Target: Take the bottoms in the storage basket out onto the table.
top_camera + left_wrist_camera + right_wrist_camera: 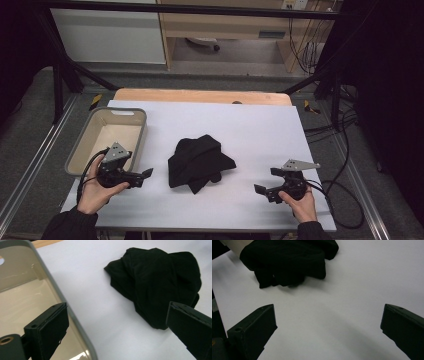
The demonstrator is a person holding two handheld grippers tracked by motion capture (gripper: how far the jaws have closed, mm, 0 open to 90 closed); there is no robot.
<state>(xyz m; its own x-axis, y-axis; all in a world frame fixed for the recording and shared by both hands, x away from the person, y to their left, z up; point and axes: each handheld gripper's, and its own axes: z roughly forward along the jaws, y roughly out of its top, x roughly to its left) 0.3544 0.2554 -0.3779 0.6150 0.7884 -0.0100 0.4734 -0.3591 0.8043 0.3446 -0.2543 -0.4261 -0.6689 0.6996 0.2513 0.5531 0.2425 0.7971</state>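
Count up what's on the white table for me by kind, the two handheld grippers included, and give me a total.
Black cloth bundles: 1
Grey bins: 1
Grippers: 2, the left gripper and the right gripper, both with jaws apart and holding nothing
Total: 4

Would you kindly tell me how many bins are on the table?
1. The grey bin sits at the table's far left, beside the left gripper; the black cloth could hide nothing bin-sized.
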